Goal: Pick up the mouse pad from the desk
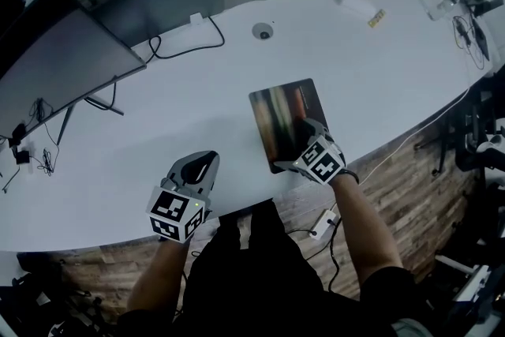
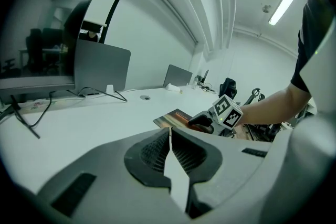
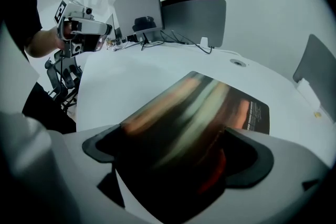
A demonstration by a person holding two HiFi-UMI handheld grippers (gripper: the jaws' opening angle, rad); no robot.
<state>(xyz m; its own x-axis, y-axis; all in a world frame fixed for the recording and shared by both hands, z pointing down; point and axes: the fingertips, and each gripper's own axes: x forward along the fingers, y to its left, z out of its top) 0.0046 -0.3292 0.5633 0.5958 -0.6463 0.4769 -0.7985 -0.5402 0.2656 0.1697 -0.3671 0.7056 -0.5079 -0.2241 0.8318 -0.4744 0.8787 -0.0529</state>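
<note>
The mouse pad [image 1: 278, 113], dark with blurred orange and green streaks, lies flat on the white desk [image 1: 142, 146] near its front edge. My right gripper [image 1: 303, 127] hangs over the pad's near right part, jaws spread wide. In the right gripper view the mouse pad [image 3: 199, 105] runs in between the two jaws of the right gripper [image 3: 176, 160], and neither pad presses on it. My left gripper [image 1: 207, 163] rests above the desk's front edge, left of the pad and apart from it. The left gripper [image 2: 170, 150] is shut with nothing in it.
Two dark monitors [image 1: 67, 67] stand at the desk's back left with cables [image 1: 185, 51] trailing from them. A round grommet [image 1: 262, 31] sits behind the pad. Small white items [image 1: 359, 4] lie at the far right. A power strip [image 1: 322, 225] hangs below the desk edge.
</note>
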